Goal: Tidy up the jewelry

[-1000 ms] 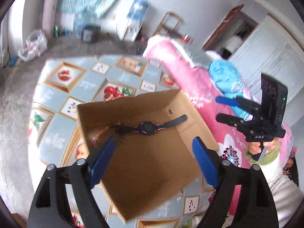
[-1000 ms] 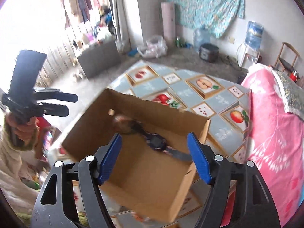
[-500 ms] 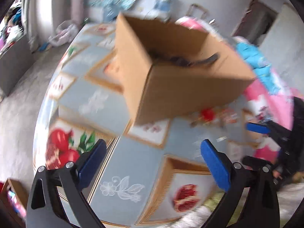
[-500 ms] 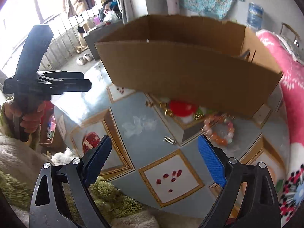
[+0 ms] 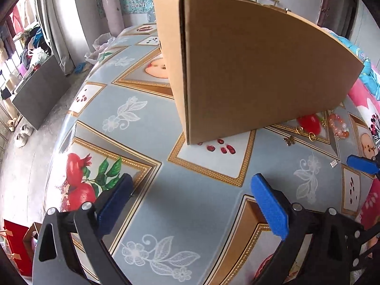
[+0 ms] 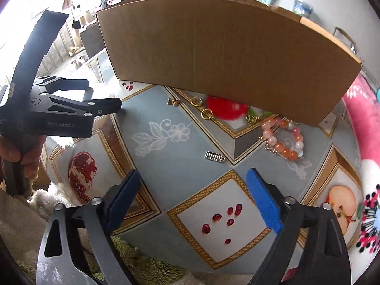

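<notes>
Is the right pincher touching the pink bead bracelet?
Apart. In the right wrist view, the right gripper, jaws opening and empty, has bare tablecloth between it and the bead bracelet.

- Inside of the cardboard box (image 6: 225, 54) hidden behind its tall near wall in both views.
- Bead bracelet (image 6: 283, 137) partly tucked under the box's lower right corner; far side unseen.
- Small gold piece (image 6: 252, 118) beside the bracelet too tiny to identify.
- Right gripper (image 5: 362, 163) cut off at the left view's right edge; only one blue pad showing.
- Tablecloth (image 6: 171, 166) edges lost beyond the frame.
</notes>
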Tool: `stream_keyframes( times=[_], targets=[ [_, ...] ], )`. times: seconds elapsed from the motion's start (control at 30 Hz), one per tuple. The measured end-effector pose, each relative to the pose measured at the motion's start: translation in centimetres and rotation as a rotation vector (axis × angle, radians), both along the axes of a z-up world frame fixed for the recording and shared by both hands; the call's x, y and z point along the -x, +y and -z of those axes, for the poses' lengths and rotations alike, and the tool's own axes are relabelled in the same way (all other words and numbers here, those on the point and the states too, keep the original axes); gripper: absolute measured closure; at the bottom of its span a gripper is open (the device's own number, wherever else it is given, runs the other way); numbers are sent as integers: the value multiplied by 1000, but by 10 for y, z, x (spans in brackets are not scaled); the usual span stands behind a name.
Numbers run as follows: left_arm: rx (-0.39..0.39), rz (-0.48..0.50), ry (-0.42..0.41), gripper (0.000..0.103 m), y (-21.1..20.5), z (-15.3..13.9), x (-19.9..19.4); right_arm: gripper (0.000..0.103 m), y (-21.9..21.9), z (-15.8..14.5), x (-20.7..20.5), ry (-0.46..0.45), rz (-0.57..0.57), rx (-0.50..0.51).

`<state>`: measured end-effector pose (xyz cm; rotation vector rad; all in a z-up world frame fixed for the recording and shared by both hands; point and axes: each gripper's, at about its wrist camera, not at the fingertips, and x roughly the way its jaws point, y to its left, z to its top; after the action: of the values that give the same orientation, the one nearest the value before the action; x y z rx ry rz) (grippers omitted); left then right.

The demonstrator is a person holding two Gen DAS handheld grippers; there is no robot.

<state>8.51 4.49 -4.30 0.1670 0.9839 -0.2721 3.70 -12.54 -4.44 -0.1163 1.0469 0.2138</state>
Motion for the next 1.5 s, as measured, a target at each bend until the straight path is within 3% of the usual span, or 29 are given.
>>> stream_keyframes(
  times=[0.57,0.73,0.8,0.87,0.97,1.1,1.13,1.17,1.3,1.5],
  targets=[
    [-3,-8,-1,5,-6,-1,1,8,1,8,5,1,6,1],
    [-3,-4,0,5,-6,0,0,8,-11,5,5,2,0,-58],
    [-4,2,1,5,-6,0,0,8,-22,-4,6,-22,19,-98],
    [-3,8,-3,4,-6,0,-1,8,-39,-21,8,-102,40,-129],
    [-3,8,-2,4,-5,0,-1,9,-69,-41,7,-195,118,-102],
    [-2,2,-3,4,-4,1,-1,34,-111,-44,-10,-173,232,-94],
    [-3,-1,-3,4,-4,1,-1,44,-118,-41,-14,-153,250,-93],
    [-3,-4,-2,4,-5,1,-2,54,-124,-39,-20,-128,263,-93],
    [-7,-7,2,4,-8,1,-4,76,-133,-24,-37,-39,266,-86],
    [-21,103,-81,4,-24,-4,12,89,-127,-3,-49,54,220,-52]
  ],
)
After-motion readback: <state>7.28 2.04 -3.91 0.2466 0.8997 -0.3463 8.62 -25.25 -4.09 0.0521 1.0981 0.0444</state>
